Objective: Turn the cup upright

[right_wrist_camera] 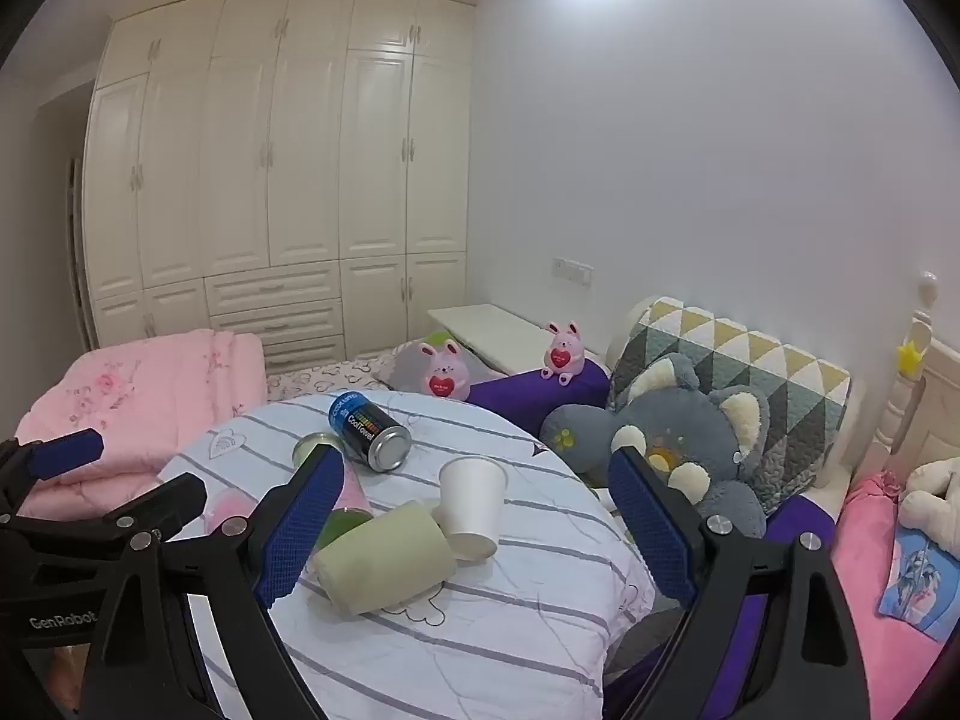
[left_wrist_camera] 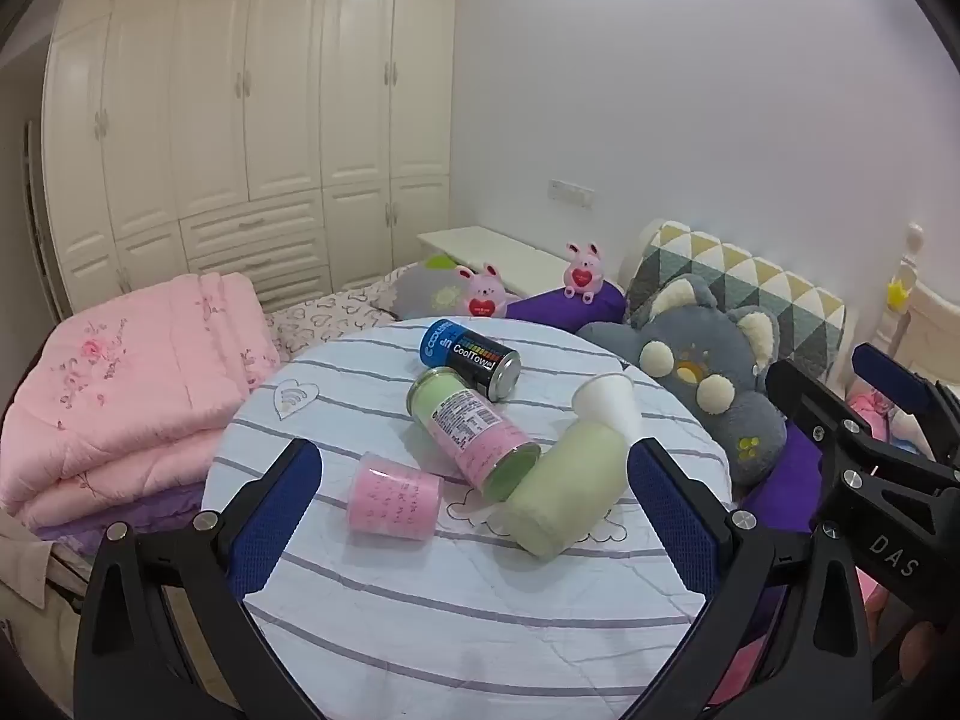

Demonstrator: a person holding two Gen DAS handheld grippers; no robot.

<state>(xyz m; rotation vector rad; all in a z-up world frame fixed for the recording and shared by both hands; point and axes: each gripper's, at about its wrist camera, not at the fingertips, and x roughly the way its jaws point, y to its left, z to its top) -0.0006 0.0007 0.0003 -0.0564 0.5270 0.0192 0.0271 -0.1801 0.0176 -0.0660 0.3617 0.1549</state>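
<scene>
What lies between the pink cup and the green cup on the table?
The pink-and-green canister lies on its side between the pink cup and the green cup, clearest in the left wrist view.

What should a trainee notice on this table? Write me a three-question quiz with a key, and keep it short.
1. True or false: the CoolTowel can stands upright on the striped table.
2. In the left wrist view, which cup lies on its side nearest the left-hand finger of the left gripper? A. a red cup B. the pink cup C. a black cup
3. Fill in: the left gripper and the right gripper both have their jaws ____ and hold nothing.

Key: 1 false, it lies on its side; 2 B; 3 open.
</scene>
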